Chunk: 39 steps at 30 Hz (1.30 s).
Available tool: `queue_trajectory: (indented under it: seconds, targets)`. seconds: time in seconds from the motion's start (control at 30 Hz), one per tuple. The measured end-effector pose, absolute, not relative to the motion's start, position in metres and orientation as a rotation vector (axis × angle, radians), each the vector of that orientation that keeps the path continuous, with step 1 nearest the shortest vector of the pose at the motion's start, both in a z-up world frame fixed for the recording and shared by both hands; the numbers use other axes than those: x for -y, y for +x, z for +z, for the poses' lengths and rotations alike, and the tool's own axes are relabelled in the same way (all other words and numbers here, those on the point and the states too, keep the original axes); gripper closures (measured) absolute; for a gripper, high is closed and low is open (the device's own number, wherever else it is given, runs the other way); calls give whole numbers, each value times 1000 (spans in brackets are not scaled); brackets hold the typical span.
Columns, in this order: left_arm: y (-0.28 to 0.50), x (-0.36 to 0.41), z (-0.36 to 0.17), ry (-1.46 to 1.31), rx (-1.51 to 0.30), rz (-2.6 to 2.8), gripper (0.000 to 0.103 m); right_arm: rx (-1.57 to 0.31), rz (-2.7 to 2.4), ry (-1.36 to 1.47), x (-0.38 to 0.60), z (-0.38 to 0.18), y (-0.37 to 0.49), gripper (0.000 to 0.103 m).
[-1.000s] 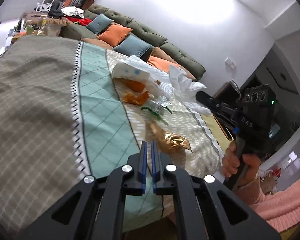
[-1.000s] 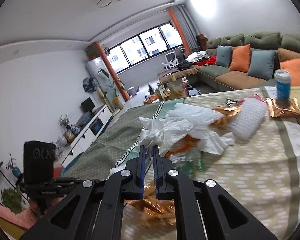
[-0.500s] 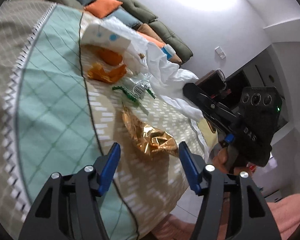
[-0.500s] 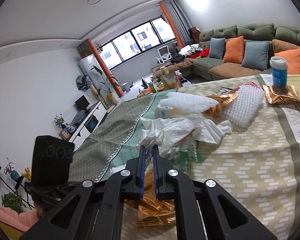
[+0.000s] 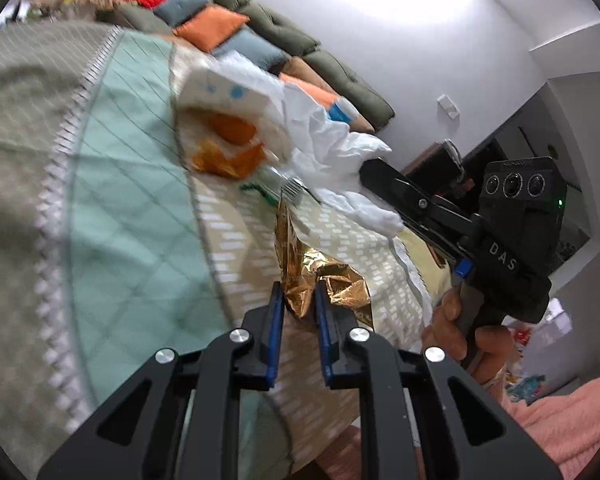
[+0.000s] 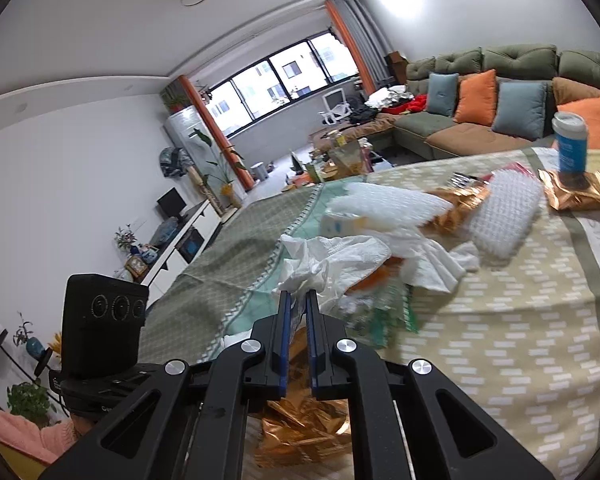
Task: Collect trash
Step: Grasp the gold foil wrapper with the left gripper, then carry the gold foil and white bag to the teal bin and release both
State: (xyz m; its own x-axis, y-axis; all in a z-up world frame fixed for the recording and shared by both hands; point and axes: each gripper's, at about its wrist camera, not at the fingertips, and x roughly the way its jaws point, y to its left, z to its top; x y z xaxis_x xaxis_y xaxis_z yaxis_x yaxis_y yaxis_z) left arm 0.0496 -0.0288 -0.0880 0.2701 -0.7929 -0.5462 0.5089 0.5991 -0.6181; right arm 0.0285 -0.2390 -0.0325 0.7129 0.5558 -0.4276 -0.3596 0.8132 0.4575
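while the left gripper (image 5: pixel 298 292) has just been closing, its blue pads now sit narrow on a crumpled gold foil wrapper (image 5: pixel 320 280) at the near edge of the table (image 5: pixel 112 200), and the foil looks pinched between them. makes sense as a first grab since it's the nearest bit of trash and it stands up in a ridge, so there's something to bite on without scraping the cloth.

going left to right in the left wrist view: bare green and grey tablecloth on the left, then the pile further in, a white carton with blue dots (image 5: pixel 224 94) lying over some orange peel (image 5: pixel 232 148), then white crumpled tissue (image 5: pixel 332 148) trailing to the right, and at the far right the right gripper (image 6: pixel 296 300) held in a hand (image 5: pixel 466 332) with a pink sleeve.

the right one is fully closed with nothing visibly gripped, its tips just in front of the tissue heap, so i'd guess it's parked and waiting its turn. further right in its view are a white foam net sleeve (image 6: pixel 504 216) and a blue cup (image 6: pixel 572 144) standing on another gold wrapper (image 6: pixel 576 196), all well apart from the grippers. can't see a bin or bag anywhere.
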Motion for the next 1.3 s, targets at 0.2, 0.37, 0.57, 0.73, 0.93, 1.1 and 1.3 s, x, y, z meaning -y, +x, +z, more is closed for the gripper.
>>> queue_trajectory:
  seconds: [0.2,0.37,0.57,0.73,0.93,1.1,1.3]
  targets:
    - [35,-37,-72,-382,-863,-738,87,-580,619,320,204,-23,37,95]
    - [15,-99,-58,-404,-788,-584,87,-594,731,277,160,-18,48,95]
    - [-6,-158,-36,-422,-710,-430,87,-623,876,209,98,-15,59,95]
    - [-20,-202,-29,-448,-672,-304,87,-639,982,155,47,-8,66,95]
    - [-34,-254,-28,-481,-650,-153,87,-658,1074,77,-13,-4,75,95]
    - [-39,-290,-32,-506,-646,-60,86,-687,1115,20,-51,-9,79,95]
    - [-40,-312,-46,-527,-671,10,86,-725,1144,-53,-92,-19,81,95]
